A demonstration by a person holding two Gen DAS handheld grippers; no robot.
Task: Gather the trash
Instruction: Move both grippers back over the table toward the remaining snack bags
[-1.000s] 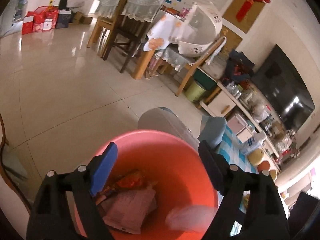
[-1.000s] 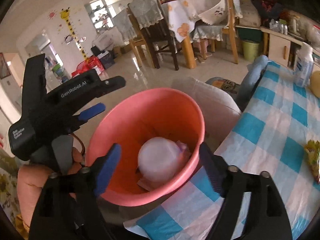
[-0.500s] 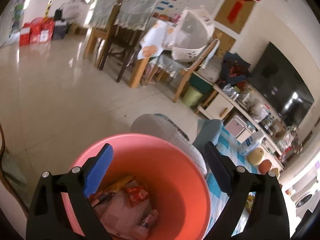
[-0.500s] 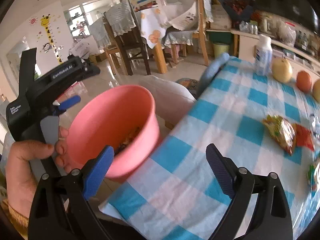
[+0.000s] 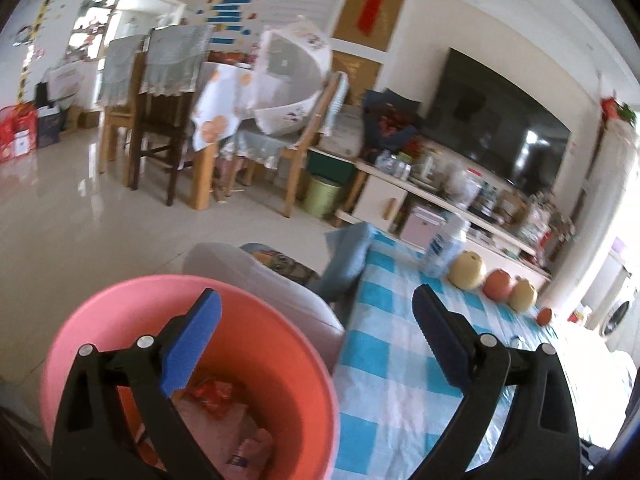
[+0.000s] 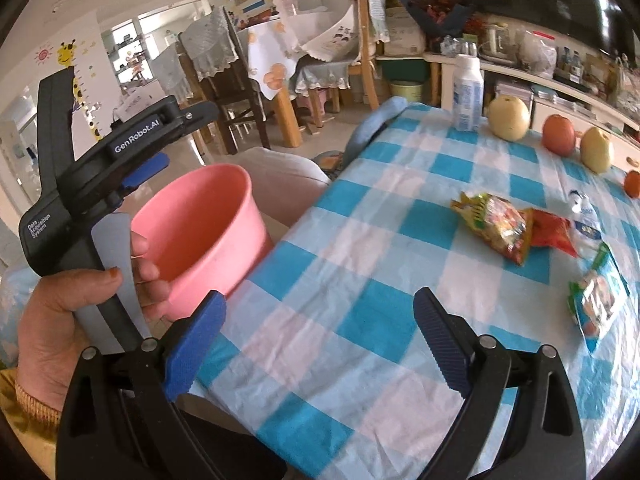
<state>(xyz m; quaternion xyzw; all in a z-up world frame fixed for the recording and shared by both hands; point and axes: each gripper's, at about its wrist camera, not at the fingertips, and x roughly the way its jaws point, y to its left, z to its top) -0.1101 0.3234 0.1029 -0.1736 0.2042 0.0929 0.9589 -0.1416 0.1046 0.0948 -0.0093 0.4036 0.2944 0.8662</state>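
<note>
A pink bucket [image 5: 120,312] with wrappers inside stands off the table's left edge; it also shows in the right wrist view [image 6: 200,224]. My left gripper [image 5: 316,340] is open and empty above the bucket's rim and the table edge; it also shows in the right wrist view [image 6: 148,164]. My right gripper [image 6: 320,336] is open and empty over the checked tablecloth [image 6: 400,208]. Snack wrappers lie on the cloth: a yellow-red packet [image 6: 496,228], a red packet [image 6: 550,232], a white-blue wrapper [image 6: 586,220] and a green-white packet [image 6: 598,300].
A white bottle [image 6: 467,94], pears [image 6: 509,117] and oranges [image 6: 558,134] stand along the table's far edge. A grey cushioned seat [image 5: 260,276] sits behind the bucket. Dining chairs [image 5: 160,128], a TV cabinet [image 5: 440,200] and a green bin [image 5: 322,196] stand beyond.
Both grippers swung right from over the bucket toward the table. The right gripper let a white wrapper fall into the bucket and now faces the wrappers on the cloth.
</note>
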